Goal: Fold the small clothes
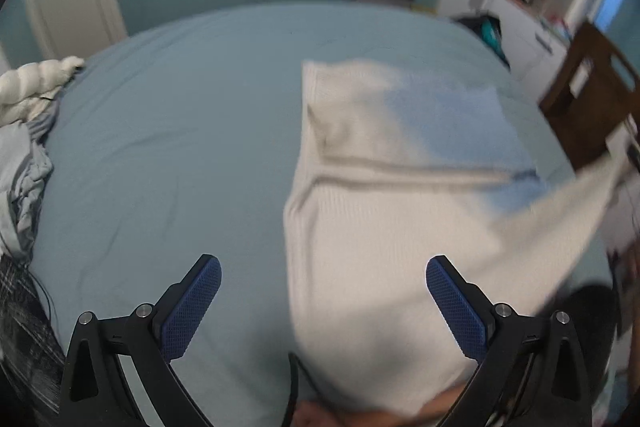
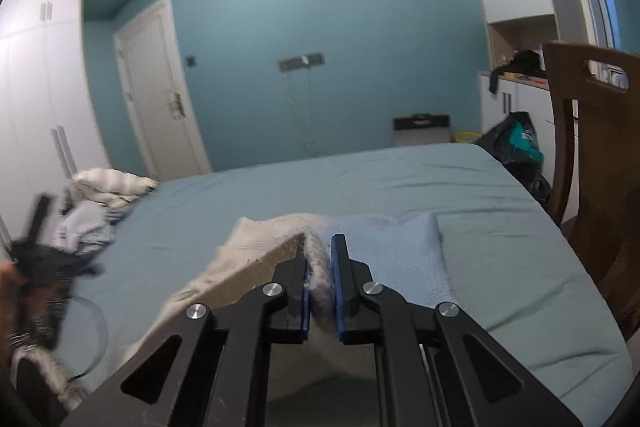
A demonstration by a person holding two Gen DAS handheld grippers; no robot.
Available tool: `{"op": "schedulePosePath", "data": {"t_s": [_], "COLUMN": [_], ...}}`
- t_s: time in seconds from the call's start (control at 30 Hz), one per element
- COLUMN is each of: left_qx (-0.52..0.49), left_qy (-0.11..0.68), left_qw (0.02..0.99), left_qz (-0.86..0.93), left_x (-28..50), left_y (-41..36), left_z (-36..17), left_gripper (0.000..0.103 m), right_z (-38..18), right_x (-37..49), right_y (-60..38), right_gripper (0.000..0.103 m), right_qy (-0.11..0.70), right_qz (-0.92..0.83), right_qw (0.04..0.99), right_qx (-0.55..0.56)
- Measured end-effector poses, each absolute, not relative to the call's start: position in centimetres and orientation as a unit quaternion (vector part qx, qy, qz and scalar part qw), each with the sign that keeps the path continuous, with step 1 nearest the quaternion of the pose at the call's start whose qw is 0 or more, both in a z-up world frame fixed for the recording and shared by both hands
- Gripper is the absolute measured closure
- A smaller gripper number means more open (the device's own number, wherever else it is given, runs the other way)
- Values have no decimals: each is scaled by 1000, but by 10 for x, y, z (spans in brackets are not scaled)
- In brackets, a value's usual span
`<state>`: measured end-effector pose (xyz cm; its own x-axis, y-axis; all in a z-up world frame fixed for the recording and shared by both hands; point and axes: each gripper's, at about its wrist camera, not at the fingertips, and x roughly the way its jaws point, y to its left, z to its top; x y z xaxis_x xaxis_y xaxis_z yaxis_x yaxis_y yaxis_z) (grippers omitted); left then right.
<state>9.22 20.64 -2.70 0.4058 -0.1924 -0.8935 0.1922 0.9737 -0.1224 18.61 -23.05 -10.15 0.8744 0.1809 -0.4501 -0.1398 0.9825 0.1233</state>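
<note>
Your right gripper has its fingers clamped on a bunched edge of the cream knit garment, lifting it off the bed. Your left gripper holds nothing, fingers spread wide; the garment lies ahead of its right finger and between the two, part raised, over a pale blue cloth.

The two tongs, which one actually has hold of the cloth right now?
The right tongs: their blue pads are closed on an edge of the cream garment, lifting it. The left tongs are spread wide above the bed, gripping nothing.
</note>
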Motion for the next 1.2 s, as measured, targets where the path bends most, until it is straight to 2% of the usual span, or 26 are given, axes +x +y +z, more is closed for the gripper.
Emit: {"op": "schedulePosePath", "data": {"t_s": [0.1,0.27,0.47,0.63,0.8,0.83,0.87,0.93,1.0,1.1,1.2], "left_qx": [42,206,304,312,230,220,212,212,212,185,109], "left_qy": [563,535,509,513,553,564,583,601,581,548,500], "left_qw": [805,771,724,713,695,691,682,673,691,730,781], "left_qz": [-182,-279,-352,-361,-397,-394,-387,-376,-373,-364,-357], "left_x": [81,53,54,84,123,129,135,138,132,121,114], "left_y": [211,184,126,87,59,54,48,41,40,50,75], "left_z": [-57,-99,-129,-153,-169,-175,-183,-192,-184,-156,-110], "left_gripper": [0,1,1,1,1,5,33,78,89,93,94], "right_z": [-130,-171,-184,-195,-201,-203,-205,-207,-199,-178,-144], "right_x": [226,269,299,294,294,292,290,288,282,267,240], "right_y": [-256,-292,-330,-331,-347,-352,-354,-358,-363,-361,-356], "right_gripper": [98,98,98,98,98,98,98,98,98,98,99], "right_qy": [280,343,402,425,441,446,450,451,438,406,360], "right_qz": [55,-6,-43,-41,-31,-32,-32,-32,-26,-12,-1], "right_qw": [958,936,911,901,890,887,884,883,888,904,924], "right_qx": [41,80,82,80,111,119,122,126,138,135,129]}}
